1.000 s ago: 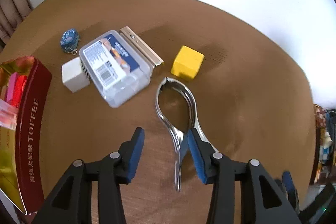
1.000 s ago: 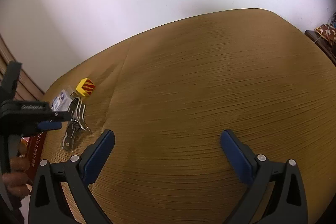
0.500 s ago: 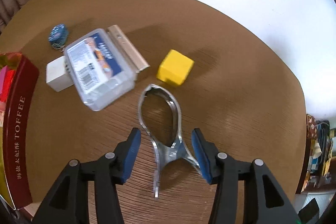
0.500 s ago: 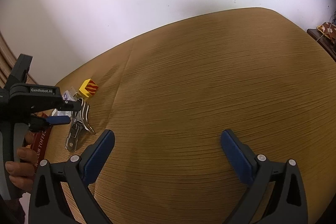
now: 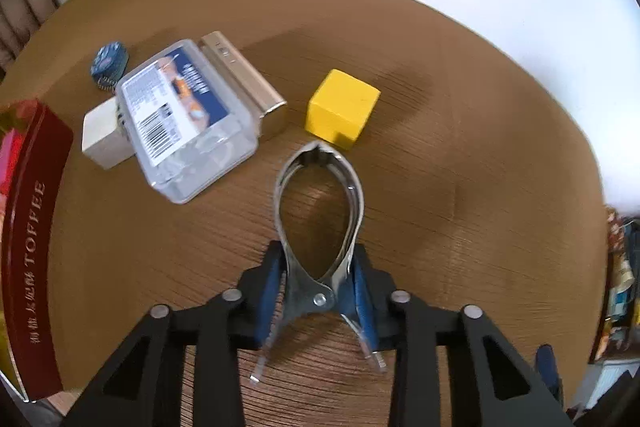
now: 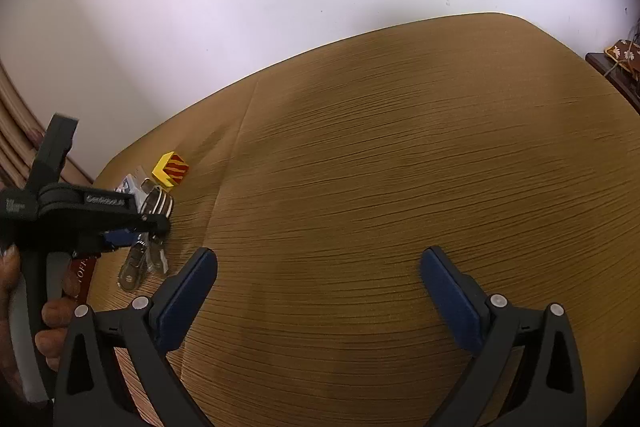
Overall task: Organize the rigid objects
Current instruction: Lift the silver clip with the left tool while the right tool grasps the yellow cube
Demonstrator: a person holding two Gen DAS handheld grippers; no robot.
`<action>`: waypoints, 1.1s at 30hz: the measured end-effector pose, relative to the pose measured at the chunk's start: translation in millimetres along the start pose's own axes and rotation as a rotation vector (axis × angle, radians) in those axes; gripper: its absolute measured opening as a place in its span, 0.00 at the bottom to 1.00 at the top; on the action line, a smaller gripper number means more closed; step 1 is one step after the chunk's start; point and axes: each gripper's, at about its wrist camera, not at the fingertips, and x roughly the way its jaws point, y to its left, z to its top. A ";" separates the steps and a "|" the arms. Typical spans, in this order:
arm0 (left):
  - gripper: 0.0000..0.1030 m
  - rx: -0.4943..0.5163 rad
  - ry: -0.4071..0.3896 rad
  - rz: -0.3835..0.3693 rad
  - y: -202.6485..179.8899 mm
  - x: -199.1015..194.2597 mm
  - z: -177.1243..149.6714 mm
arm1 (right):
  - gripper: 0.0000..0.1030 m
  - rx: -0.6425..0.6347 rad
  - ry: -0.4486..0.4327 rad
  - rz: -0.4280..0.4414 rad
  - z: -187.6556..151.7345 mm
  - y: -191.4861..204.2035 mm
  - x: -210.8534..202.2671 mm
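A shiny metal spring clamp [image 5: 357,195] lies on the brown table [image 5: 500,195], its looped end pointing at a yellow cube [image 5: 341,110]. My left gripper [image 5: 316,267] points steeply down over it. Its jaws are closing, and the blue pads [image 5: 269,283] press both sides of the clamp near the pivot. In the right wrist view the left gripper [image 6: 132,231] sits at far left over the clamp [image 6: 134,265], beside the yellow cube [image 6: 172,169]. My right gripper [image 6: 320,267] hangs open above bare table, nothing between its fingers.
Left of the clamp are a clear plastic box [image 5: 184,115], a gold bar [image 5: 244,79], a white block [image 5: 100,137] and a small blue charm [image 5: 109,59]. A red toffee tin [image 5: 32,227] stands at the left edge. A person's hand [image 6: 52,327] holds the left gripper.
The left gripper shifted over the clamp, centred on its pivot, and its jaws narrowed from wide apart onto the clamp's sides. The right gripper has stayed put.
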 end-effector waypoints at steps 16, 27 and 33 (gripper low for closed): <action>0.32 -0.017 -0.096 -0.020 79.3 -46.9 -68.4 | 0.98 -0.071 0.018 0.015 3.3 19.3 -0.4; 0.33 0.039 -0.117 -0.037 66.0 -48.3 -75.8 | 0.89 -0.773 0.083 0.258 55.1 169.6 77.6; 0.34 0.035 -0.117 -0.052 82.6 -48.1 -79.1 | 0.77 -0.915 0.226 0.304 75.6 195.8 134.7</action>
